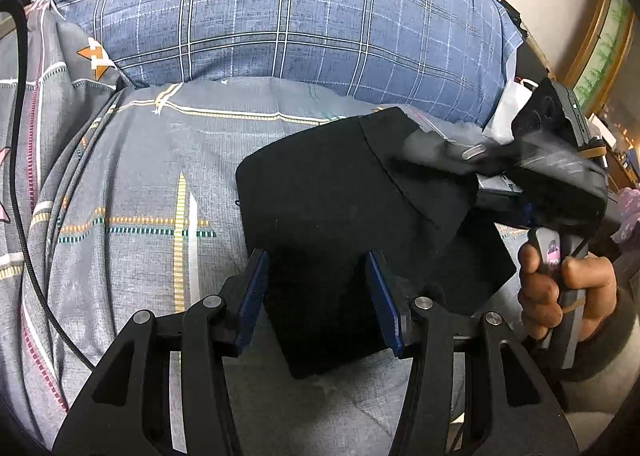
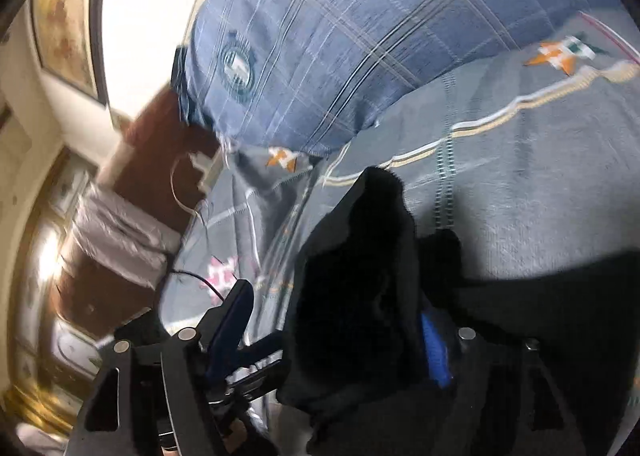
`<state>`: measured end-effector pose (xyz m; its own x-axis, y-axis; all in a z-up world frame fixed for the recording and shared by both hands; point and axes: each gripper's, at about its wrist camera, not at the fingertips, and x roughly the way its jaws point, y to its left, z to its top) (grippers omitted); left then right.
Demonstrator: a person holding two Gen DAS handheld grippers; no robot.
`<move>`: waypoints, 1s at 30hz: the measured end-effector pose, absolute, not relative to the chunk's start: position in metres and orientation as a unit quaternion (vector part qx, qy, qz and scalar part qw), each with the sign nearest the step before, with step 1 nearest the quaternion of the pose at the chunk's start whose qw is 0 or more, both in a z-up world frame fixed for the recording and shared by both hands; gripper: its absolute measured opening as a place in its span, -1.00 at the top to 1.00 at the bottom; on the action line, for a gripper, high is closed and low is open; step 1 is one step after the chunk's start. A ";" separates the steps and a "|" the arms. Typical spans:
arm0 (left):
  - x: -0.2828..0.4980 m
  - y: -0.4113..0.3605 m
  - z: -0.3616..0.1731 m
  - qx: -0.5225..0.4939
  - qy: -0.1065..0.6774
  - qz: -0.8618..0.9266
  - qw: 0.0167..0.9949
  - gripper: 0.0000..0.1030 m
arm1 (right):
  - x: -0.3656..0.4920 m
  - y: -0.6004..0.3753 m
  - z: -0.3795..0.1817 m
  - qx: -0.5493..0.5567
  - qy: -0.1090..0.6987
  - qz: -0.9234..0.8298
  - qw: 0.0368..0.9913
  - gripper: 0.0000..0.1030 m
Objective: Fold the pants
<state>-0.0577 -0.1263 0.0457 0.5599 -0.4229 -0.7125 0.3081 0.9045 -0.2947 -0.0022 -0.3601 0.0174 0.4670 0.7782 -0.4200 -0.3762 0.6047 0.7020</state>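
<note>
Now the black pants lie as a compact folded bundle on the grey patterned bedsheet, and the near part of that bundle sits directly between the pads of the left gripper. Its jaws stand wide; the blue pads flank the dark cloth on either side without pinching it, and whether they touch the fabric cannot be told. Beyond the fingertips, a fold line runs diagonally across the top layer of the pants.

To the right of the left jaws and slightly ahead, the right gripper reaches in over the far right corner of the bundle. It is smeared by motion blur there, so its jaw state cannot be read from that view. A bare hand grips its handle, just beside the right edge of the pants.

From the right wrist view, the right gripper has a thick flap of the pants bunched between its fingers — one blue pad shows on each side of the cloth, set fairly far apart, but the frame is too blurred to say whether they clamp it.

Ahead of both sets of jaws, a blue plaid pillow rests on the sheet. A black cable curves along the bed well left of the left jaws.
</note>
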 end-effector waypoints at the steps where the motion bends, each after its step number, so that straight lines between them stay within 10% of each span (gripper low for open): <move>1: -0.057 -0.125 0.047 -0.071 0.423 -0.207 0.879 0.04 | -0.005 -0.358 0.019 0.255 0.371 0.349 0.822 0.66; 10: -0.073 -0.140 0.101 -0.081 0.366 -0.250 0.893 -0.23 | -0.087 -0.402 0.087 0.263 0.252 0.367 0.856 0.80; 19: -0.063 -0.203 0.059 -0.019 0.421 -0.263 0.868 -0.26 | -0.076 -0.466 0.006 0.268 0.338 0.192 0.882 0.80; 30: -0.044 -0.205 0.073 -0.009 0.409 -0.207 0.889 -0.27 | -0.106 -0.450 0.069 0.162 0.273 0.182 0.931 0.47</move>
